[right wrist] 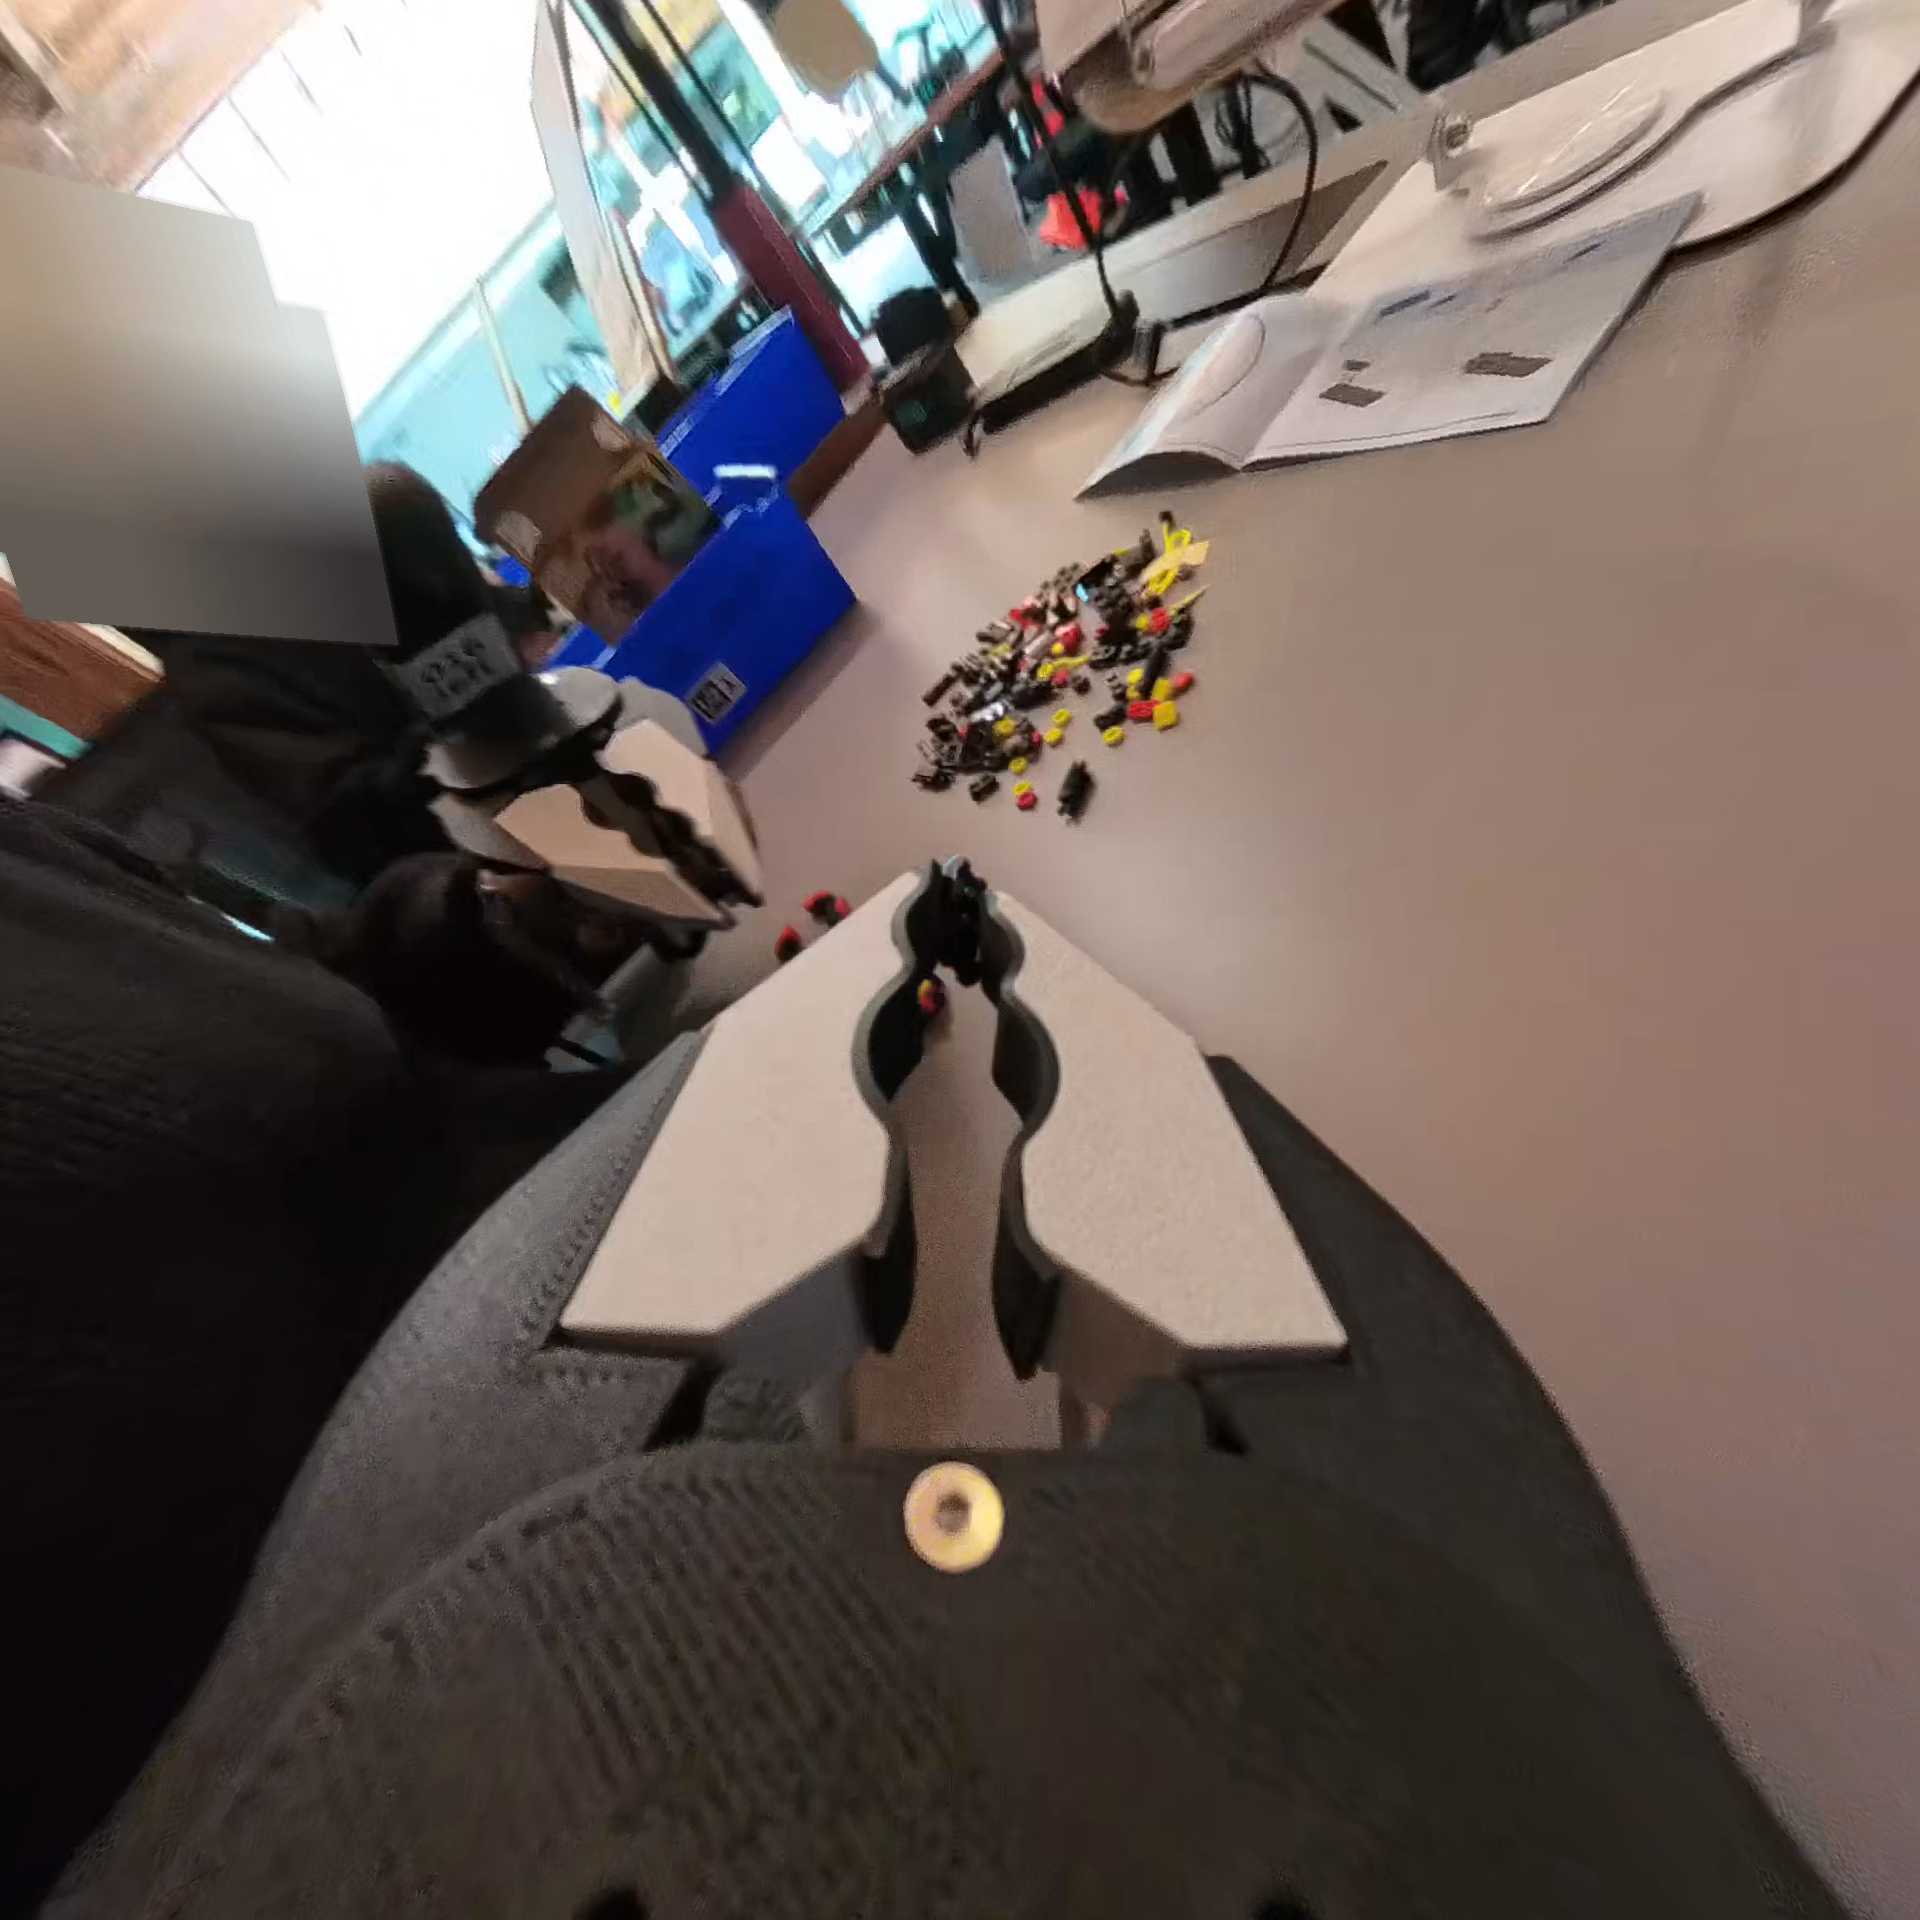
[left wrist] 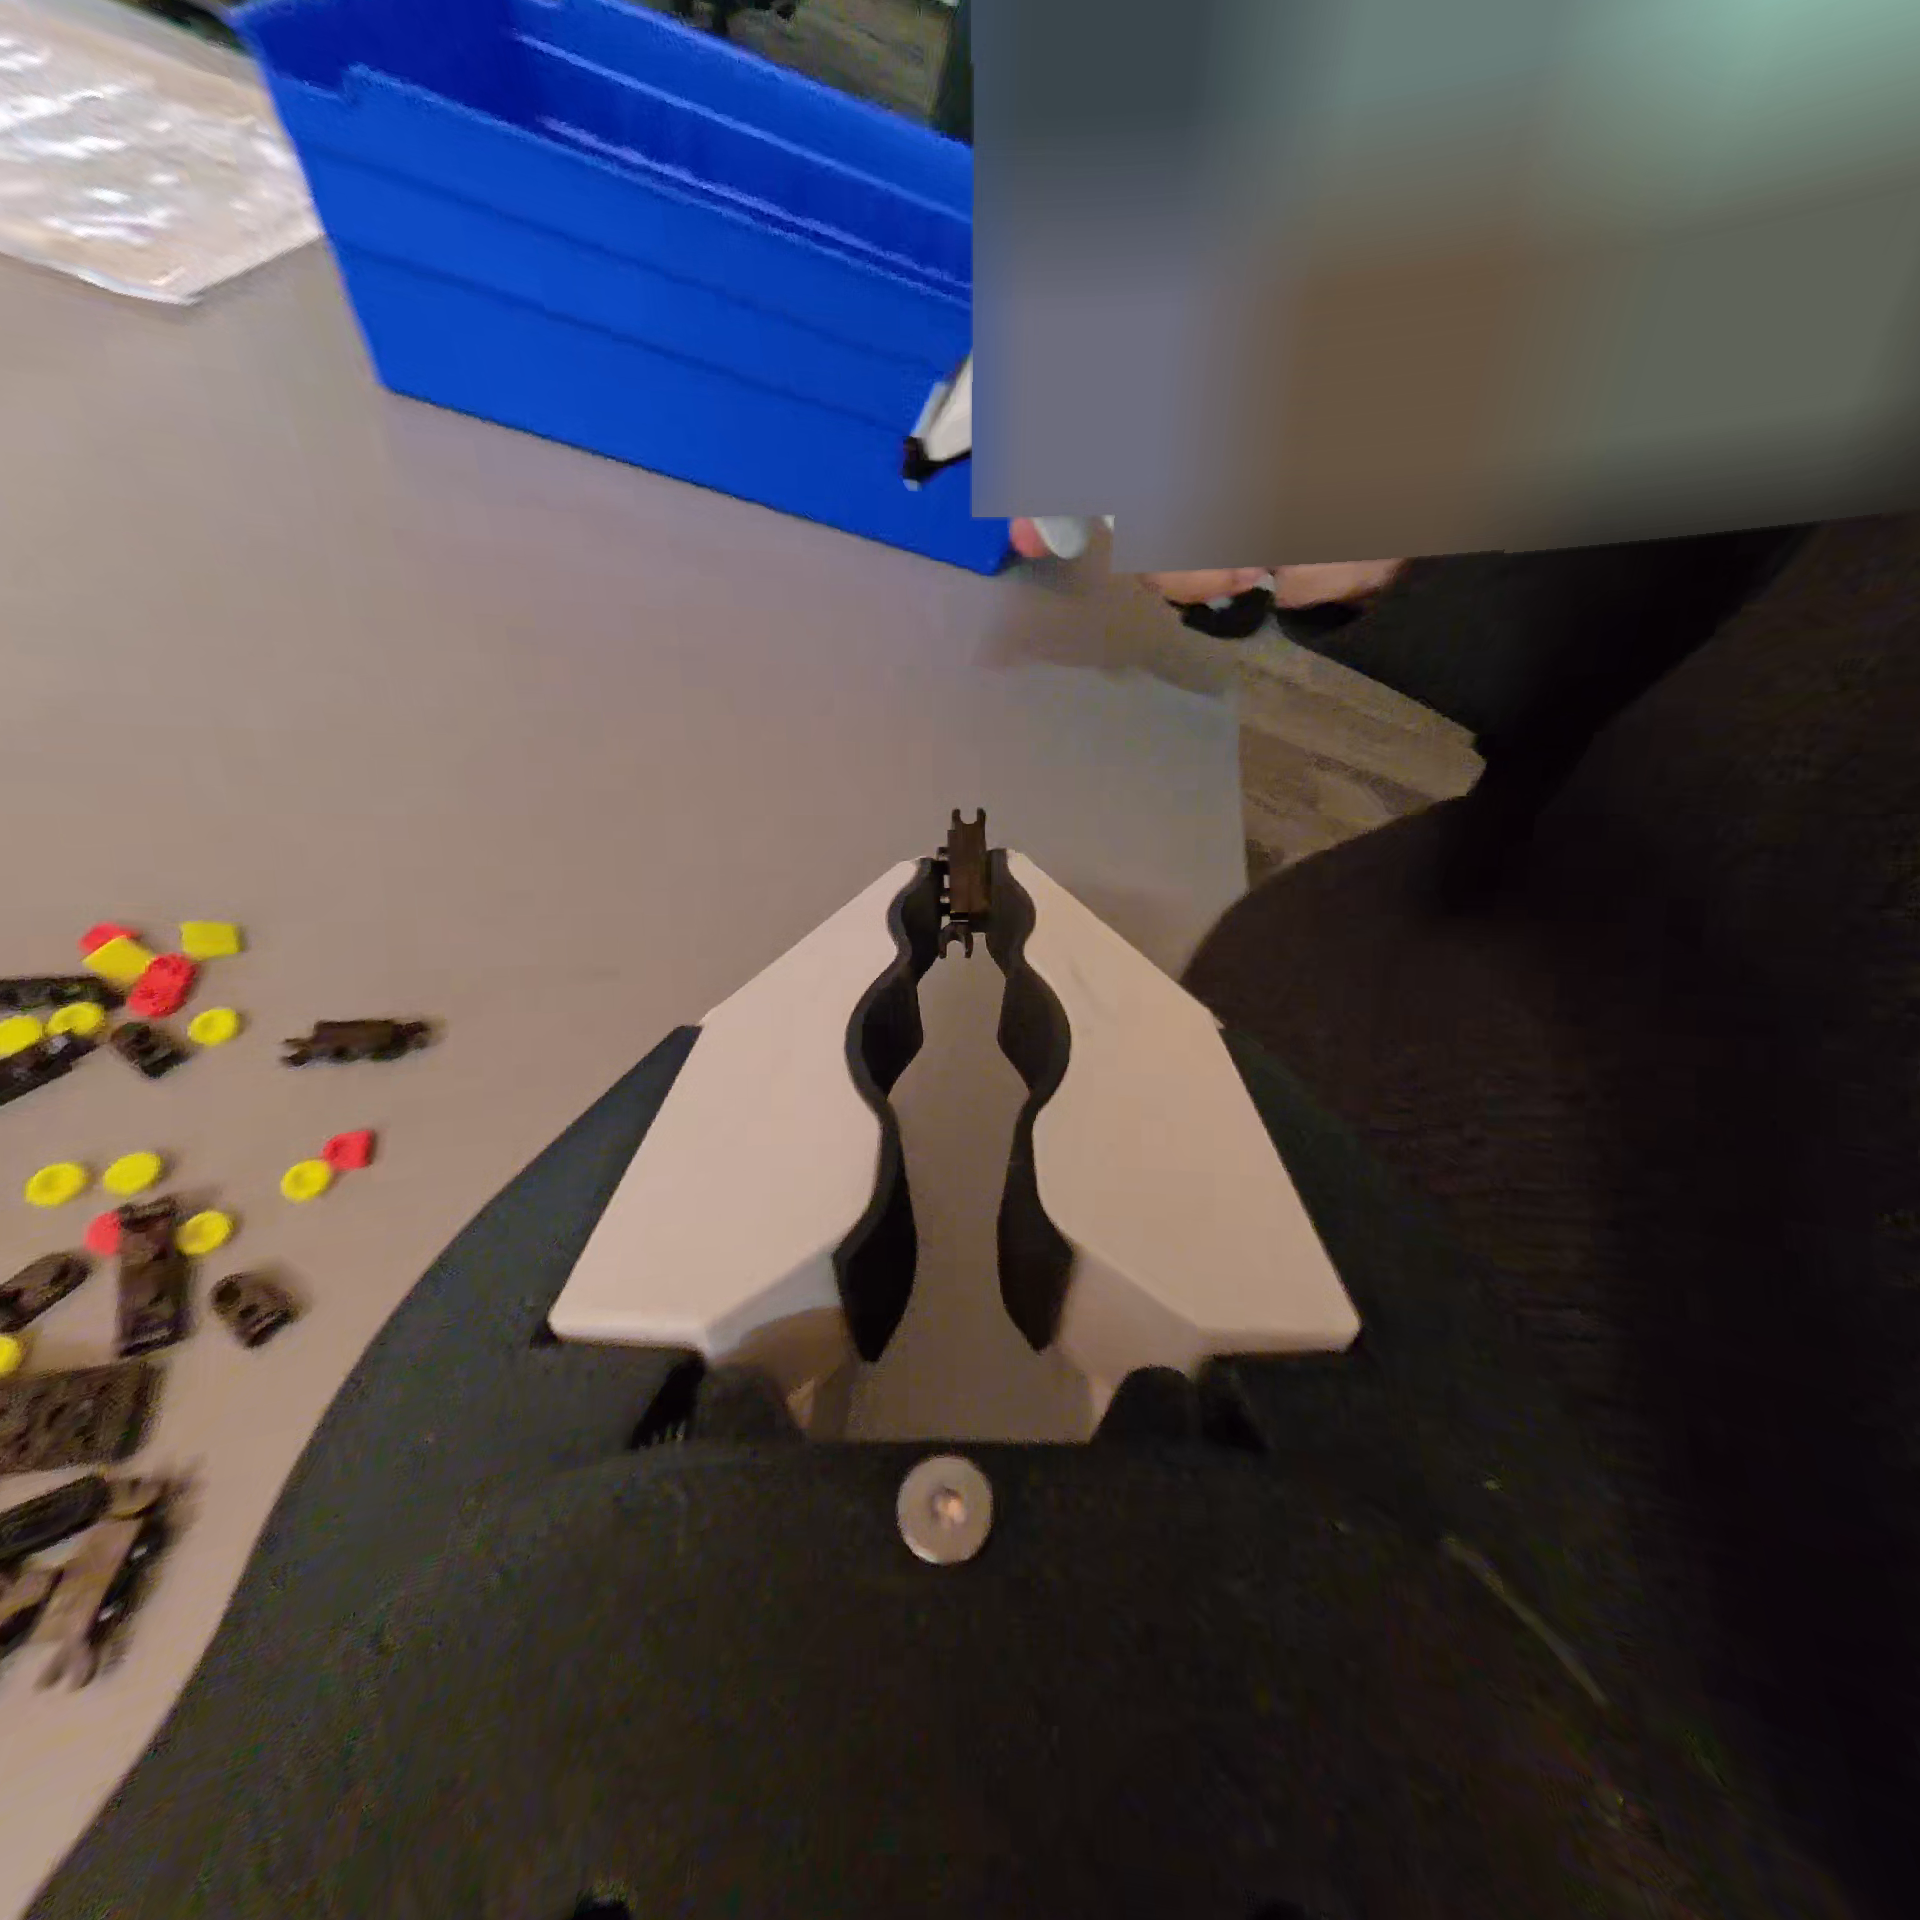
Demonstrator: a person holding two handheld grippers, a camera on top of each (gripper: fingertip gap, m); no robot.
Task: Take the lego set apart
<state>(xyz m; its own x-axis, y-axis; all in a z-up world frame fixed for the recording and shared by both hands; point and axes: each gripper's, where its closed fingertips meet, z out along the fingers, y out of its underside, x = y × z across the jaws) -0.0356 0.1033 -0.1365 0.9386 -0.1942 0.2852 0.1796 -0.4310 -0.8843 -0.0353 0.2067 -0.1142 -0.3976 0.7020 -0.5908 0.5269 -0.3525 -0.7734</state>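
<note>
My left gripper [left wrist: 966, 868] is shut on a small dark lego piece [left wrist: 966, 883] held upright between the fingertips, above the table near its edge. My right gripper [right wrist: 951, 904] is shut on a small black lego assembly [right wrist: 961, 925] with a red and yellow bit [right wrist: 928, 994] at its lower side. The left gripper also shows in the right wrist view [right wrist: 644, 821], to the left and apart from the right one. Loose black, yellow and red lego pieces [left wrist: 135, 1195] lie scattered at the left of the left wrist view; the pile [right wrist: 1070, 675] lies ahead in the right wrist view.
A blue plastic bin [left wrist: 644, 260] stands on the grey table [left wrist: 623, 675]; it shows with a cardboard box inside in the right wrist view [right wrist: 748, 613]. An open instruction booklet [right wrist: 1403, 364] lies far right. A few red pieces [right wrist: 821, 909] lie near the right gripper. A person's dark clothing [left wrist: 1610, 1039] fills the right. My hands' fingertips stand some 11 cm from each other.
</note>
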